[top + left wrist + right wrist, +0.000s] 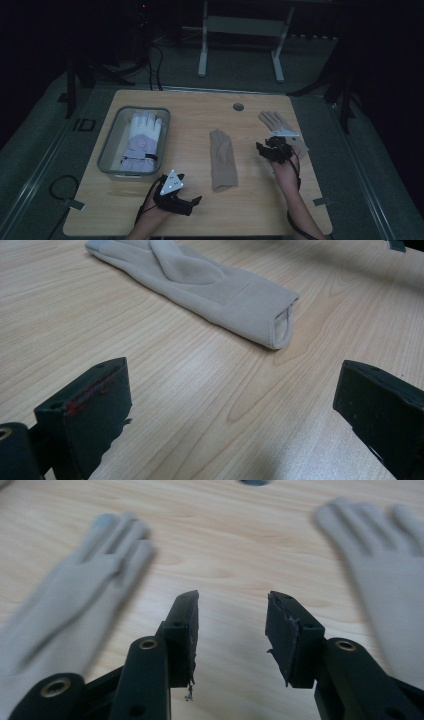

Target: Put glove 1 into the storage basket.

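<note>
Right gripper [231,630] hovering over table [200,215], jaws parted partway, nothing between them; beige glove [70,600] lying left of it, second beige glove [385,590] right. Left gripper [227,405] gaping wide, resting short of first glove's cuff.

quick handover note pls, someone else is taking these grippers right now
Left gripper: open, empty, low over the wooden table, facing the cuff of the beige knit glove at the centre.
Right gripper: open, empty, between that glove and the second beige glove at the right.
Done, it seems: white and lilac padded glove lies in the clear plastic bin.
Left: both beige gloves lie flat on the table, neither gripped.
</note>
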`<state>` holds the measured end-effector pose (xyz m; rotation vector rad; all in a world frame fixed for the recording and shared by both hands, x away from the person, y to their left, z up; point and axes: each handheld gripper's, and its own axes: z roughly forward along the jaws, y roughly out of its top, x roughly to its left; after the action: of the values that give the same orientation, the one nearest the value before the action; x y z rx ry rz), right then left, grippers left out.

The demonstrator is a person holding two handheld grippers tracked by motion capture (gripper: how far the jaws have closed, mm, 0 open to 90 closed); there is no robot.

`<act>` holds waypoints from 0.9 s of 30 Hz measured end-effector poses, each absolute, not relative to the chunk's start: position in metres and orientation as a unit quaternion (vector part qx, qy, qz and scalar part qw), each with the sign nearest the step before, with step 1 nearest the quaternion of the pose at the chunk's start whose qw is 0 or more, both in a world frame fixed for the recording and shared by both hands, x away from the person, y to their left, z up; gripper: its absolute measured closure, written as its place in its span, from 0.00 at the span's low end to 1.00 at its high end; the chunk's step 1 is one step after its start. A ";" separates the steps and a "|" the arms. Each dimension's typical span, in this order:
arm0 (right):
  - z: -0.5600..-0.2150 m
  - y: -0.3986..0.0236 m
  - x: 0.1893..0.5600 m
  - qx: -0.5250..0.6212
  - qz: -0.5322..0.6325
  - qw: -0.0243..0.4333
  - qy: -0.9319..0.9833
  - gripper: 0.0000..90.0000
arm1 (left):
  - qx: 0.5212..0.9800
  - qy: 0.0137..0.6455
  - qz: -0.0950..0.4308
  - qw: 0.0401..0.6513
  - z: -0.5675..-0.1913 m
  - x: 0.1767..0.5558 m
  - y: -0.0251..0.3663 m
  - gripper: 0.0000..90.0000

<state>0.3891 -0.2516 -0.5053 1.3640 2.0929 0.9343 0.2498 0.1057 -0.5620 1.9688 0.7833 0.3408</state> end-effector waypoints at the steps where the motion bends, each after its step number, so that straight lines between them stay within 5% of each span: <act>1: -0.504 -0.259 0.392 0.499 0.340 0.237 0.761 0.62 | 0.806 0.321 0.139 0.478 -0.562 0.250 0.106 0.03; 27: -0.515 -0.345 0.448 0.549 0.317 0.252 0.731 0.55 | 0.805 0.319 0.134 0.481 -0.561 0.246 0.103 0.03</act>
<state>0.4479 -0.3453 -0.5146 1.4938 1.9877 0.8631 0.2459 0.1034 -0.5608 1.9638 0.7770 0.3256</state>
